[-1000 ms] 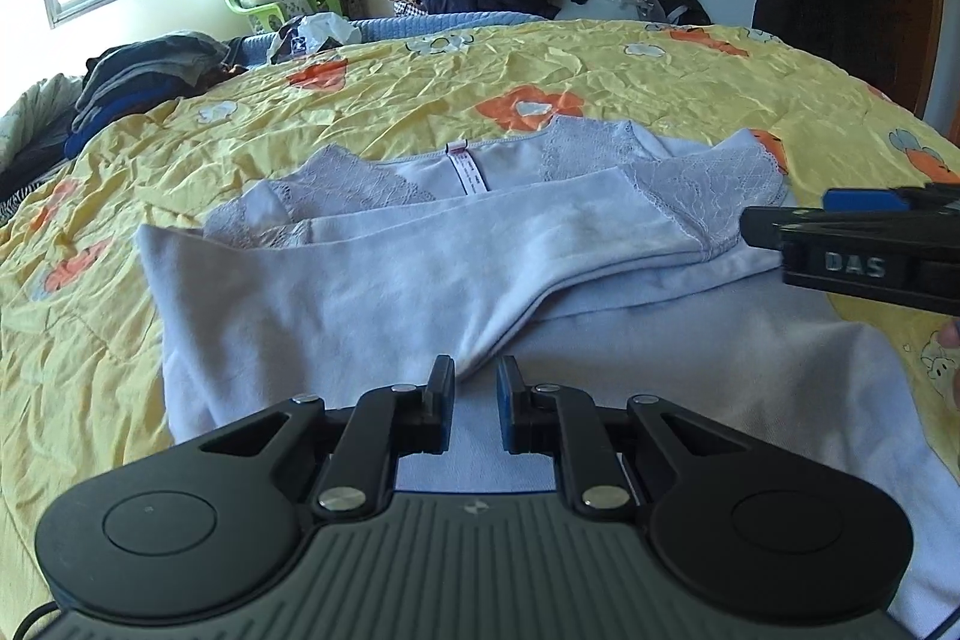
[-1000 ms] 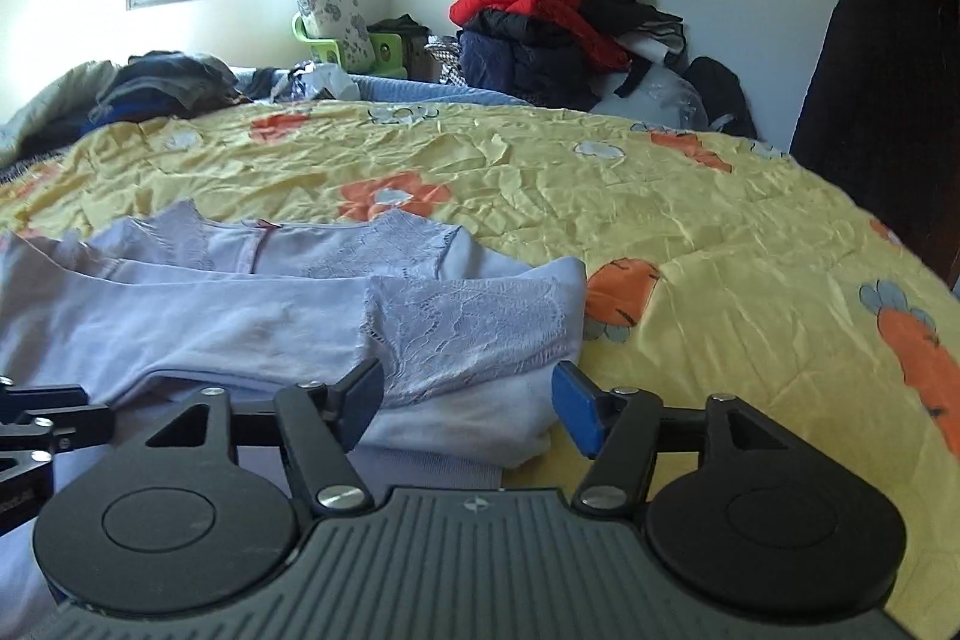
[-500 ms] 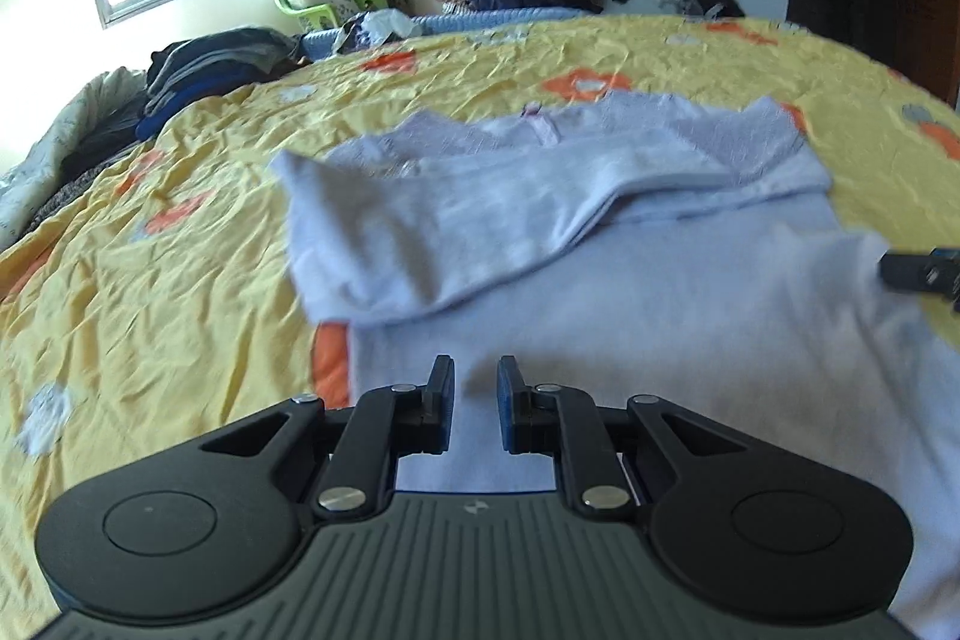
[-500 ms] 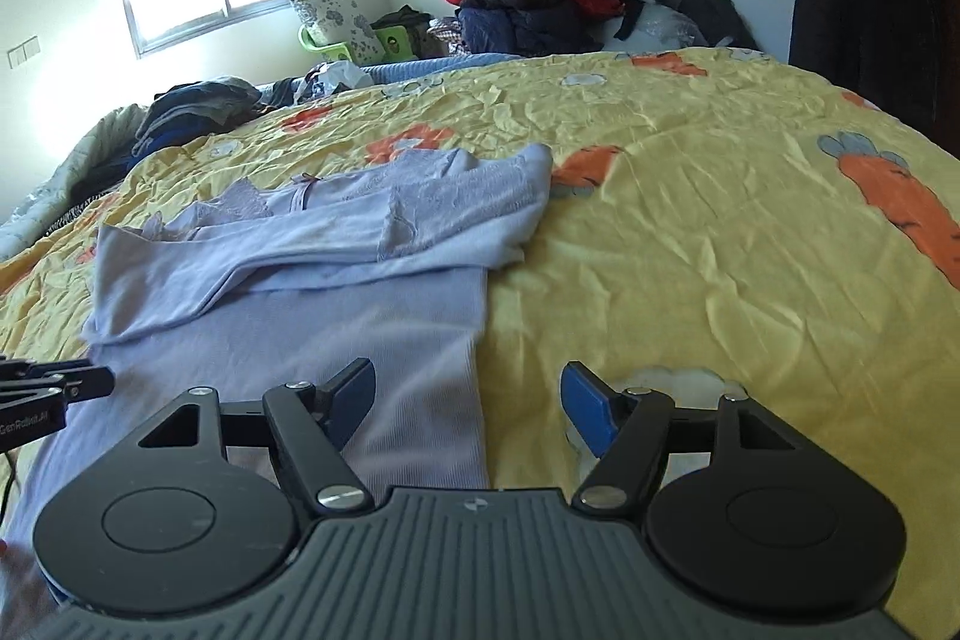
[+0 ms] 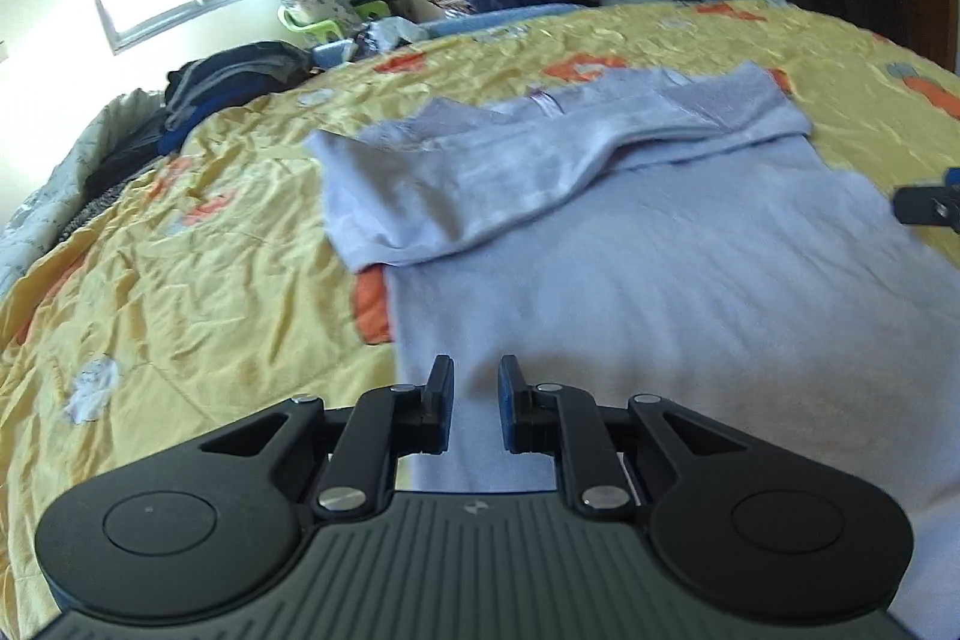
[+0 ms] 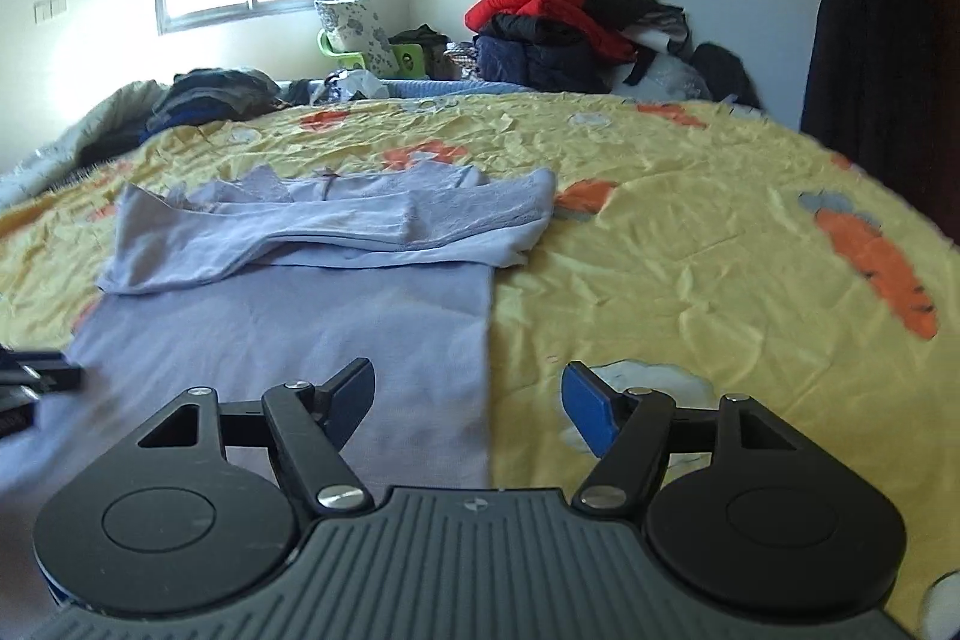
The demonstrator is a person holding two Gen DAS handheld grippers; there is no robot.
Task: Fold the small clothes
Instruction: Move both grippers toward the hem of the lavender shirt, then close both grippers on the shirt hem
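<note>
here the left gripper [image 5: 474,403] tilts downward over the near part of a lilac top [image 5: 660,268], close to that garment's left edge. its jaws stand narrow, with a slim gap between the two blue pads, and nothing is pinched in that gap; the cloth lies flat below them. they have just been opening a little.

the right gripper [image 6: 468,400] also tilts down toward the bed [image 6: 690,232], near the garment's right edge. its jaws stand wide and have just been opening, with nothing held; the left finger [image 6: 351,391] hangs over the lilac cloth, while the right finger [image 6: 585,409] hangs over the yellow bedspread, so the garment's straight right edge runs between them. each gripper shows as a dark tip at the side of the other's view.

the lilac top lies spread on the yellow bedspread with orange carrot prints, its body reaching toward the near side. at the far end both sleeves are folded across the chest, one over the other, and the lace shoulder shows at the right.

no container holds any of the task's clothing. far across the bed, a pile of clothes [image 6: 558,22] with a red jacket on it stands against the wall, a green chair [image 6: 399,58] carries a patterned pillow [image 6: 354,28], and dark folded clothes [image 5: 234,76] sit at the far left of the bed. a person in dark clothing [image 6: 876,22] stands at the far right.
</note>
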